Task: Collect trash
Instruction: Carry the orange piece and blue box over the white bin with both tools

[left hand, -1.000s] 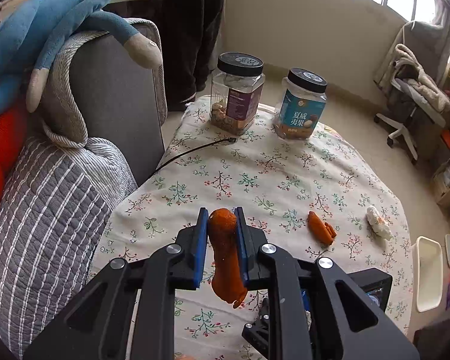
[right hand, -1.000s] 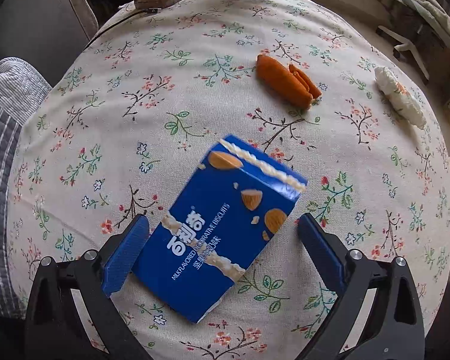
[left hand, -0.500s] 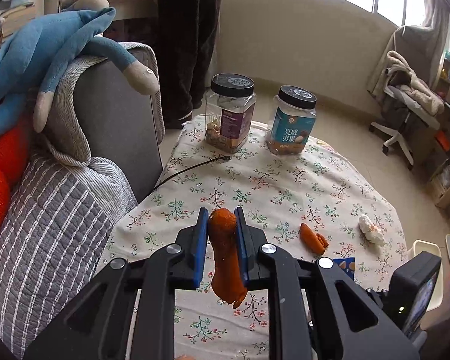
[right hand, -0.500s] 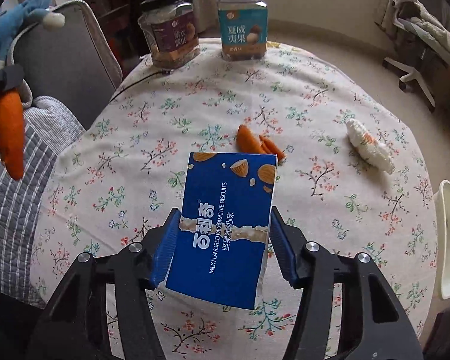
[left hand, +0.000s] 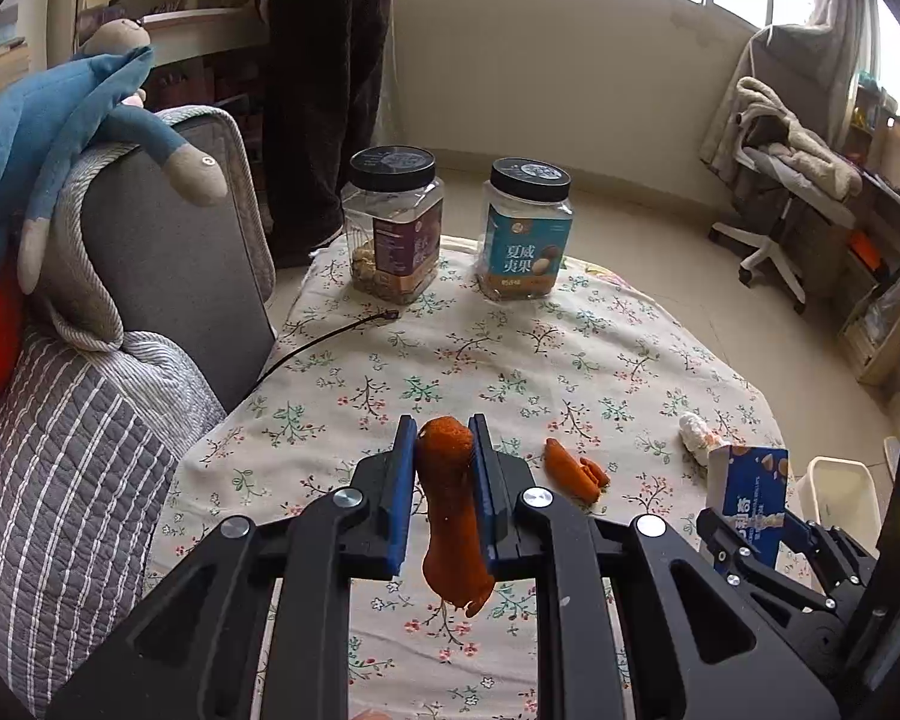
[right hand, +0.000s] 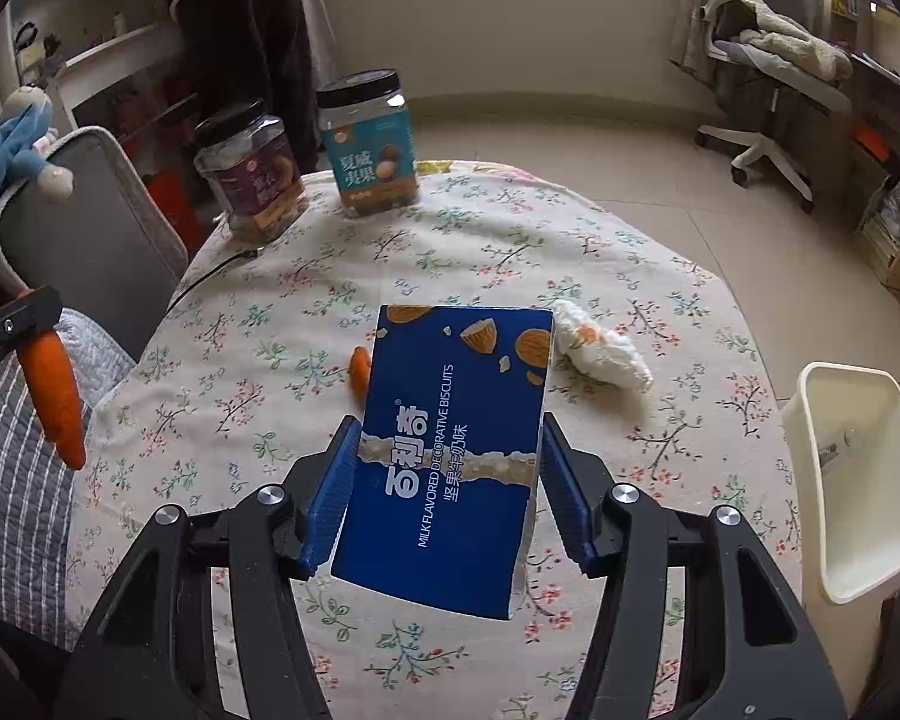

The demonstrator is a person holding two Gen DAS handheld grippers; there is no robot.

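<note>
Trash items number four. One orange peel strip [left hand: 450,510] hangs clenched in the left claw [left hand: 444,456], low centre of its view. One blue biscuit box [right hand: 450,456] is gripped by the right claw [right hand: 444,468], raised above the worktop [right hand: 270,360]. A second orange peel [left hand: 573,471] and one white crumpled tissue [right hand: 600,354] lie on the floral cloth, mid-frame. Two black-lidded jars [left hand: 393,222] stand side by side at the far edge, a black cable [left hand: 324,339] near them. One cream bin [right hand: 858,480] sits at right, beside the worktop.
</note>
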